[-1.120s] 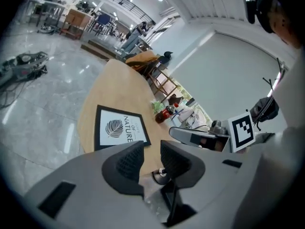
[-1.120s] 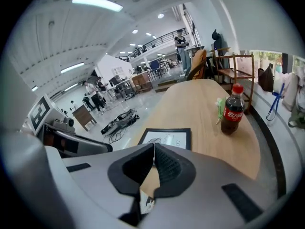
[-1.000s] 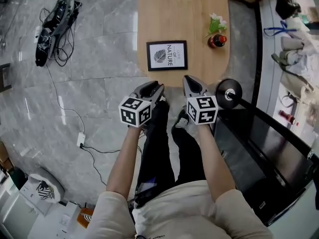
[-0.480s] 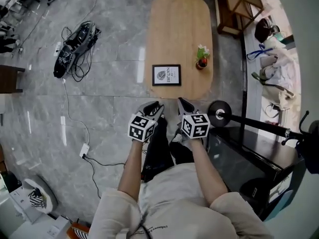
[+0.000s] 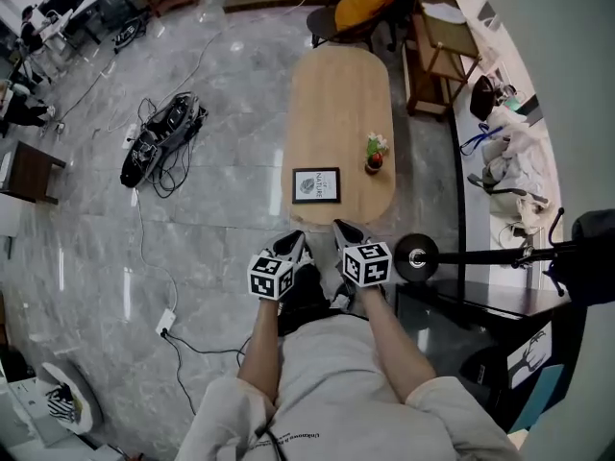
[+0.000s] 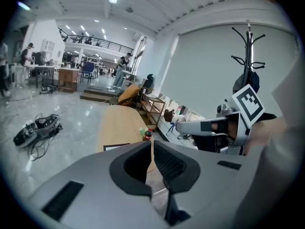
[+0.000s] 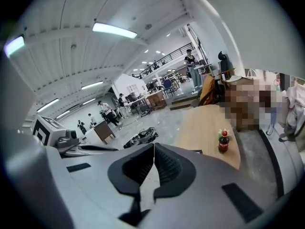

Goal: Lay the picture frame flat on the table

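Flat and face up near the close end of the wooden bench (image 5: 336,94): black picture frame (image 5: 316,185), long axis across the bench, print too small to read. To its right, red-labelled cola bottle (image 5: 374,160). Short of the bench edge, left hand-held gripper (image 5: 291,246) and right hand-held gripper (image 5: 343,230), both closed on nothing.

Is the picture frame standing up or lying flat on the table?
Lying flat. The picture frame shows its whole face to the downward-looking head view, level with the table top.
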Available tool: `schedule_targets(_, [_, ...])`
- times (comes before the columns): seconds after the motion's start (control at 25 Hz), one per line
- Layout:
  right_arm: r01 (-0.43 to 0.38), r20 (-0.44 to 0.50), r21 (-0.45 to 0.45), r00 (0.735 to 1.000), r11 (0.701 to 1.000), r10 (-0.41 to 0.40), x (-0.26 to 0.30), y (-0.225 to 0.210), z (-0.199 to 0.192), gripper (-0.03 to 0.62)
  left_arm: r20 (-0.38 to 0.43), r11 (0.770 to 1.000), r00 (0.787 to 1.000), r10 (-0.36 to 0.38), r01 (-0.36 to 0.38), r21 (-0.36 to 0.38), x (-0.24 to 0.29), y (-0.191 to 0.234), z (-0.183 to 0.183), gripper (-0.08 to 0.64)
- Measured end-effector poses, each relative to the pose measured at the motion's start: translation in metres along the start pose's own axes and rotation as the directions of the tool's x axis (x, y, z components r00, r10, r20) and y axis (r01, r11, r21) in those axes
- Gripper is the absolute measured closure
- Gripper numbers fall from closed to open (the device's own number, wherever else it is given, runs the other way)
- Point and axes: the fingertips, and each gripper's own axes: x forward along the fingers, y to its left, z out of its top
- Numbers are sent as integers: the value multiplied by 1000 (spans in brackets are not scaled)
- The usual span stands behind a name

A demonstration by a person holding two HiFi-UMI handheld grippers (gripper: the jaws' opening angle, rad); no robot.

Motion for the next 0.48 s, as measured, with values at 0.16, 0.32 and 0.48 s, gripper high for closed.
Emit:
schedule_targets(0.16, [-10, 18, -44, 1000, 999, 11, -19, -2, 9, 560, 10, 998, 999, 50, -50, 49, 2, -12, 2, 537])
schedule_targets(0.32, [6, 6, -80, 1000, 997, -6, -35, -15, 4, 560, 10, 997, 999, 54, -54, 61, 12, -34, -5, 538])
schedule_targets(0.48, [3, 16, -93, 1000, 996, -1, -38, -18, 2, 560, -1, 994, 999, 54, -54, 94, 14, -42, -3, 538])
